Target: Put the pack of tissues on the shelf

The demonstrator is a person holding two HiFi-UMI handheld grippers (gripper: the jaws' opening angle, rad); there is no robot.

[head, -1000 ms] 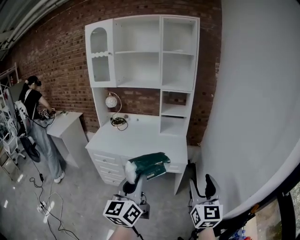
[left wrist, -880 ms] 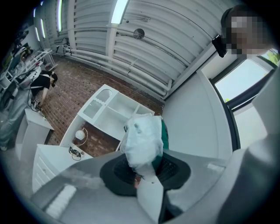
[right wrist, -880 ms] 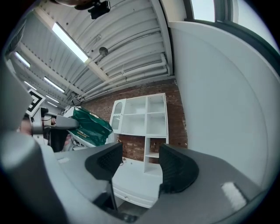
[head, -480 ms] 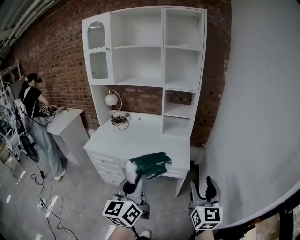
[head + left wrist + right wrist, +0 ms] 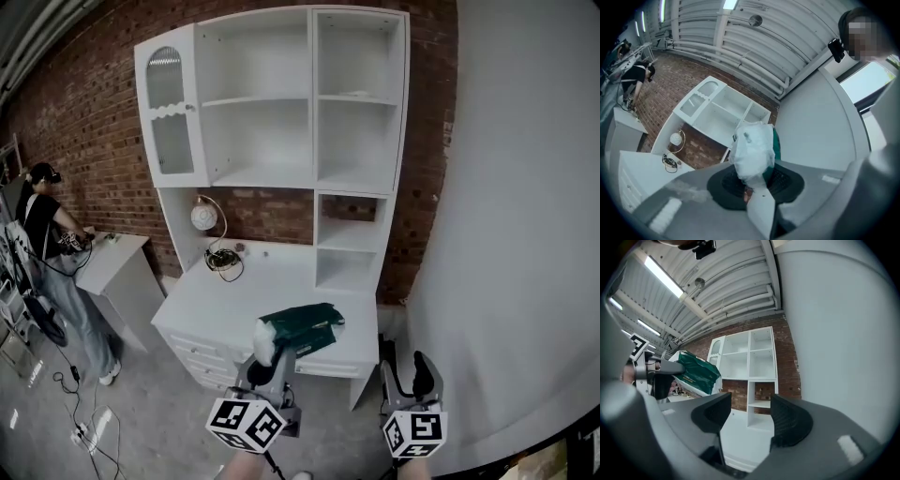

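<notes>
- Left gripper [image 5: 752, 183] clamped on the pack of tissues [image 5: 753, 150] — its own view shows mostly the white end, the head view the green side, in the air before the desk [image 5: 234, 305].
- Right gripper [image 5: 750, 416] jaws apart, empty — its view frames the shelf [image 5: 750, 362] ahead.

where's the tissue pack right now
In the head view the pack of tissues sits low centre, clamped in the left gripper, seen against the white desk's front edge, below the shelf.
</notes>
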